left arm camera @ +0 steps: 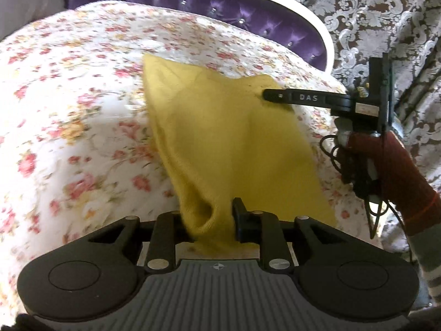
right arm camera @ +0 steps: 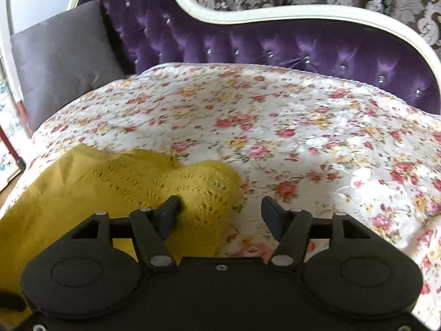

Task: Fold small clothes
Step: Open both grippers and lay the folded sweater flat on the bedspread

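A small mustard-yellow knitted garment [left arm camera: 220,138] lies partly lifted over the floral bedspread [left arm camera: 69,110]. My left gripper [left arm camera: 212,215] has a bunched corner of it between its fingers; the left finger is hidden by cloth. My right gripper [right arm camera: 220,209] is open, its left finger [right arm camera: 171,207] resting on the garment's lacy edge [right arm camera: 137,182], its right finger over bare bedspread [right arm camera: 275,138]. In the left wrist view the right gripper [left arm camera: 268,95] touches the garment's far right corner, held by a red-gloved hand [left arm camera: 386,160].
A purple tufted headboard [right arm camera: 275,47] with a white frame runs behind the bed. A grey cushion [right arm camera: 63,55] leans at the back left. Patterned curtains [left arm camera: 386,13] hang on the right. The bed's left edge drops off near the garment [right arm camera: 16,165].
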